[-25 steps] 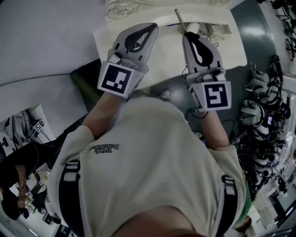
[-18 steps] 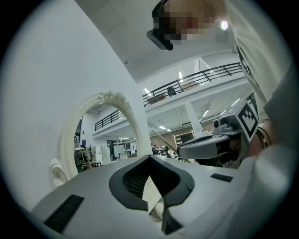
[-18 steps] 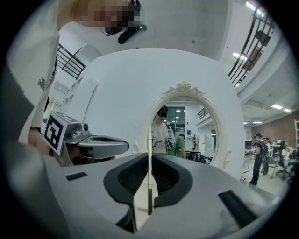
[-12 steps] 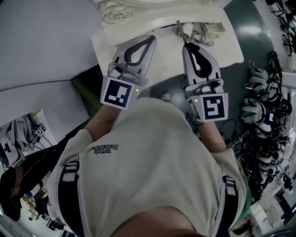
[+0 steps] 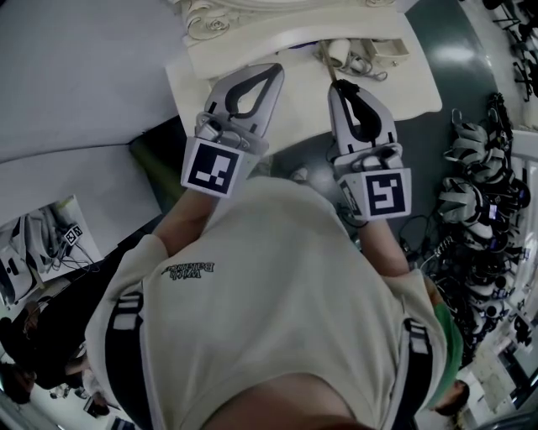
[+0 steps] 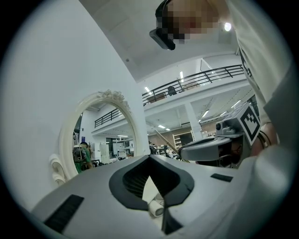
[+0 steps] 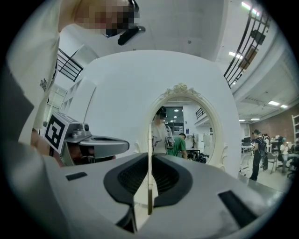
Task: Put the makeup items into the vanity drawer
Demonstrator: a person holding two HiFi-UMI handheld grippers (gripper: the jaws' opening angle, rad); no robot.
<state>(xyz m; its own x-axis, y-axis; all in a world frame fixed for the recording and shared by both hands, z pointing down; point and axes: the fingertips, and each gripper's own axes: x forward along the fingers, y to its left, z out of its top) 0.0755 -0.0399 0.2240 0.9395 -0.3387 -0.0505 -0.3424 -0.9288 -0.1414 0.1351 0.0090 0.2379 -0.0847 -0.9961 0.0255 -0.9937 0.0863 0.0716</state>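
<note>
My right gripper is shut on a thin brown stick, probably a makeup brush. The brush points away from me over the white vanity top; in the right gripper view it stands upright between the shut jaws of the right gripper. Loose makeup items lie past its tip: a white round piece and a small box. My left gripper hovers over the vanity's left part, and the left gripper has its jaws together. A small white cylinder shows through its opening; whether it is held I cannot tell. No drawer is visible.
The oval mirror with a carved white frame stands at the vanity's back, also seen as the mirror. Headsets and cables crowd the floor at the right. A grey panel lies to the left, with a person at the lower left.
The right gripper has drawn back a little toward me with the brush, away from the loose items. The left gripper has barely moved.
</note>
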